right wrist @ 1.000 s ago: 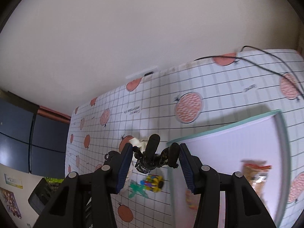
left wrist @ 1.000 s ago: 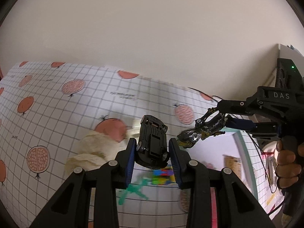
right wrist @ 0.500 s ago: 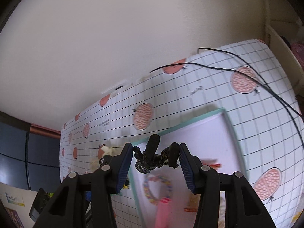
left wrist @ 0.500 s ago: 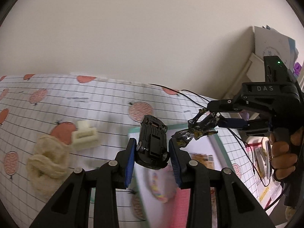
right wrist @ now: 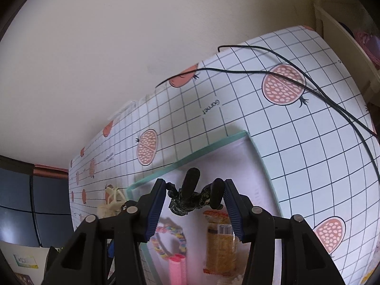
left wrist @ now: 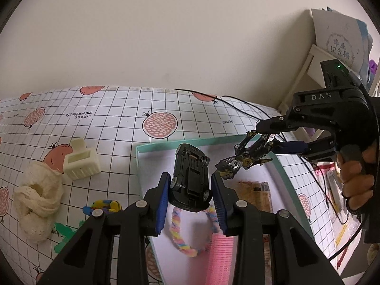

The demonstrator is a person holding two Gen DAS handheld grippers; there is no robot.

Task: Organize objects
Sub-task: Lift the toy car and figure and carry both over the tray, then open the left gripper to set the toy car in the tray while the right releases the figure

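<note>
My left gripper [left wrist: 191, 185] is shut on a black toy car [left wrist: 191, 180], held belly-up above the near part of a white tray with a teal rim [left wrist: 190, 141]. My right gripper [right wrist: 193, 194] is shut on a dark, yellow-flecked toy figure [right wrist: 187, 201]; in the left wrist view the same toy figure [left wrist: 247, 158] hangs over the tray's far right part. In the tray lie a pastel braided ring [left wrist: 180, 236], a pink hair roller [left wrist: 219, 258] and a snack packet [left wrist: 255, 194].
Left of the tray on the gridded pomegranate tablecloth [left wrist: 118, 128] lie a cream plastic box [left wrist: 82, 160], a crumpled cream knit cloth [left wrist: 38, 204], colourful small pieces [left wrist: 104, 206] and a green shape [left wrist: 64, 236]. Black cables [right wrist: 296, 76] cross the far table. A shelf [left wrist: 308, 66] stands at right.
Both grippers have swung right with their toys, from over the cloth and small pieces to above the tray. The tray's contents have come into view.
</note>
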